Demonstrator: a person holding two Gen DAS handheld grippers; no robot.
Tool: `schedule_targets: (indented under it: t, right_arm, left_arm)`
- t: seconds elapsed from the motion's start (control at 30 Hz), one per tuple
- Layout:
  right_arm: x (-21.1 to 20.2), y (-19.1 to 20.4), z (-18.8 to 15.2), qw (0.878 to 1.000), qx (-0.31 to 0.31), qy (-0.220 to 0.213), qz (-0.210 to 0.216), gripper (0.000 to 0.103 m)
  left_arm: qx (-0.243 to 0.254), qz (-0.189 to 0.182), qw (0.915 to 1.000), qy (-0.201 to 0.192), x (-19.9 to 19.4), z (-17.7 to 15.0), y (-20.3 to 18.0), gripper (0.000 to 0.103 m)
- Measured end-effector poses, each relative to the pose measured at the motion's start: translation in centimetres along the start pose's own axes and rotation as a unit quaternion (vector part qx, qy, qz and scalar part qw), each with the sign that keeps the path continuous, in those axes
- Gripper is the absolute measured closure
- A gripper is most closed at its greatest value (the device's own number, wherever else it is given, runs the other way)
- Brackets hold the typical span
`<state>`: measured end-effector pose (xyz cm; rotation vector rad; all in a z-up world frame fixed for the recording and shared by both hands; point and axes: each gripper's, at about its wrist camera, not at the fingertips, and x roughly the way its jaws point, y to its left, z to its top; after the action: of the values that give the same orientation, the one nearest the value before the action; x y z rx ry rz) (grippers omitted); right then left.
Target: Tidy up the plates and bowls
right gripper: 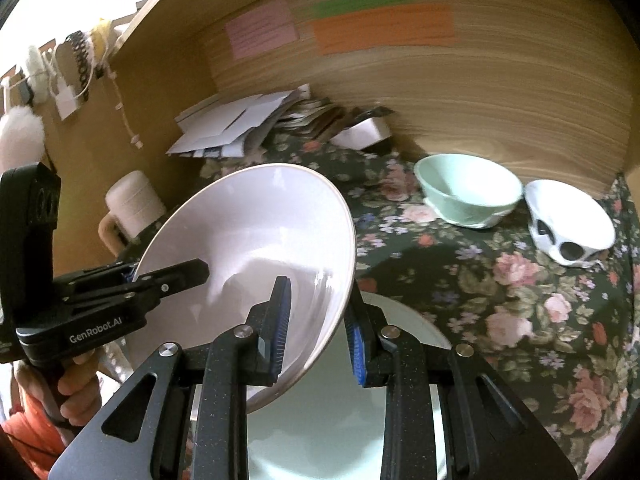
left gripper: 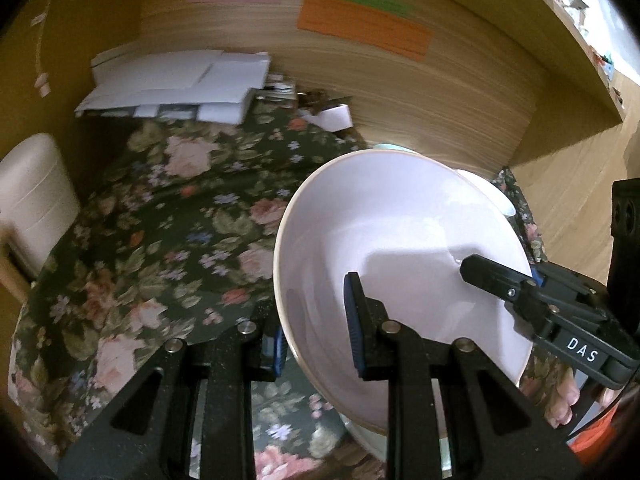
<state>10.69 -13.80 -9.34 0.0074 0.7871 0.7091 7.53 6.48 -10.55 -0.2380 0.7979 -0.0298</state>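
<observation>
A large pale pink bowl (left gripper: 400, 232) (right gripper: 256, 232) hangs tilted above the floral tablecloth, held by both grippers on opposite rims. My left gripper (left gripper: 316, 320) is shut on its near rim, one finger inside and one outside; it also shows in the right wrist view as the left gripper (right gripper: 176, 276). My right gripper (right gripper: 318, 300) is shut on the other rim and enters the left wrist view as the right gripper (left gripper: 496, 276). Under the bowl lies a pale green plate (right gripper: 320, 420). A mint bowl (right gripper: 468, 188) and a white bowl with black spots (right gripper: 568, 220) sit at the back right.
A pile of white papers (left gripper: 176, 84) (right gripper: 236, 124) and a small white box (right gripper: 364, 132) lie against the wooden back wall (right gripper: 480, 92), which carries coloured notes. A cream chair back (left gripper: 32, 196) stands at the table's left edge. Floral cloth (left gripper: 160, 220) covers the table.
</observation>
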Motion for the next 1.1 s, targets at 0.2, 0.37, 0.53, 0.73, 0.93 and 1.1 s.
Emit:
schedule_targets:
  t: [0.2, 0.37, 0.53, 0.73, 0.93, 1.1]
  right_arm:
    - [1.4, 2.4, 0.2, 1.000, -0.018, 0.013, 0.017, 0.079]
    - [2.5, 4.3, 0.2, 0.999, -0.033, 0.026, 0.029, 0.079]
    - [3.6, 5.6, 0.3, 0.998, -0.041, 0.040, 0.040, 0.079]
    - [5.3, 6.9, 0.2, 0.996, -0.050, 0.064, 0.048, 0.079]
    - [6.9, 8.1, 0.1, 0.993, -0.063, 0.086, 0.046, 0.079]
    - [8.3, 8.6, 0.1, 0.992, -0.062, 0.104, 0.046, 0.079]
  left_arm:
    - [-0.019, 0.014, 0.9997, -0.007, -1.4, -0.9, 2.6, 0.078]
    - [-0.036, 0.022, 0.9990, -0.014, -2.3, -1.8, 4.6, 0.078]
    - [-0.049, 0.029, 0.9983, -0.012, -2.7, -2.6, 6.3, 0.078]
    - [-0.062, 0.034, 0.9975, -0.011, -2.9, -3.3, 8.2, 0.078]
    - [-0.078, 0.038, 0.9962, -0.006, -2.6, -3.9, 10.0, 0.078]
    - [-0.085, 0.037, 0.9956, 0.007, -2.1, -4.1, 11.1, 0.078]
